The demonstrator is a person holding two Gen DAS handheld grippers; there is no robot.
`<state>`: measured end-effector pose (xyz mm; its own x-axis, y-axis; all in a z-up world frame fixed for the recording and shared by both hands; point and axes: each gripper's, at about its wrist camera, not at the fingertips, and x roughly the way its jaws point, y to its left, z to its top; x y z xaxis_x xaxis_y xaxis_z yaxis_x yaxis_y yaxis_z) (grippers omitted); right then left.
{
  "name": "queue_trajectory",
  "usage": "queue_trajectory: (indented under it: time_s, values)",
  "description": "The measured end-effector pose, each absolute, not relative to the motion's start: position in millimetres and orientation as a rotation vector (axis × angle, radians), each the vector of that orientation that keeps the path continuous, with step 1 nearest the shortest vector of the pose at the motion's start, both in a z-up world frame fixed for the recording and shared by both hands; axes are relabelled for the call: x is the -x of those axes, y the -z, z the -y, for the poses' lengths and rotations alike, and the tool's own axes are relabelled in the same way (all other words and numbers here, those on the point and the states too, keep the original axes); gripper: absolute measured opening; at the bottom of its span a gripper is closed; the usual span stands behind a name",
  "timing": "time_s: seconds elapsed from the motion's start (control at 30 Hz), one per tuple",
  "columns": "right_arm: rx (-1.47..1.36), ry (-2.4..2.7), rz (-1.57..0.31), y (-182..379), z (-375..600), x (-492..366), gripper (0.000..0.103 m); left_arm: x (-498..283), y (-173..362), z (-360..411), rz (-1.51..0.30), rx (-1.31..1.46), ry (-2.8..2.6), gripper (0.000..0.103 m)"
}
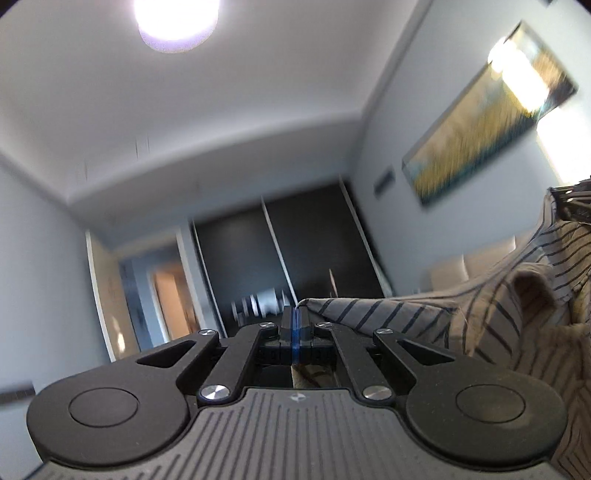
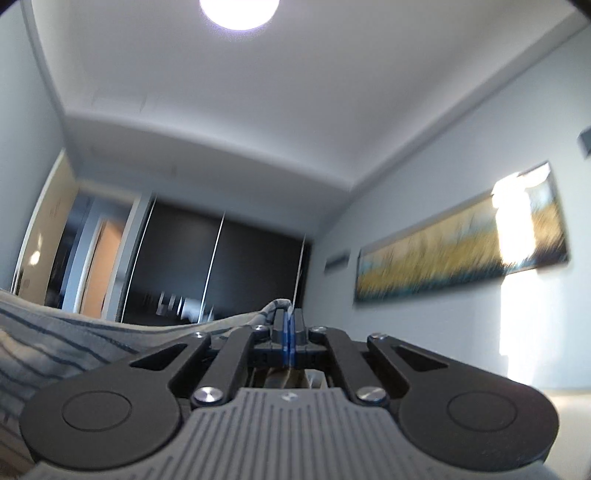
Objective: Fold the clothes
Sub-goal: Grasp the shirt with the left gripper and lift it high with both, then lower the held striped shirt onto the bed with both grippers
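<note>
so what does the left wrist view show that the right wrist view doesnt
Only the left wrist view: the right gripper at the far edge, pinching the shirt, and the shirt's bunched middle. Only the right wrist view: the right gripper's own closed jaws on a shirt corner, cloth stretching away on its left. Both: jaws shut on the striped shirt, left gripper included, ceiling lamp, dark wardrobe, painting.
</note>
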<state>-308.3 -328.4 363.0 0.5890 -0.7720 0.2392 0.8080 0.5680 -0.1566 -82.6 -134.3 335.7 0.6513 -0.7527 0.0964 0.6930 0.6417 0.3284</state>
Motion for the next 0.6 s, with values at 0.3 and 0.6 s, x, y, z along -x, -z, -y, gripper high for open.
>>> queue_trajectory:
  time_s: [0.3,0.6]
  values:
    - [0.145,0.853,-0.195,-233,435,156,0.001,-71,-198,253,-0.151,-0.444,0.751,0.0]
    - [0.015,0.804,-0.547,-73,544,-6,0.001,-193,-38,350,-0.431,-0.587,0.699,0.0]
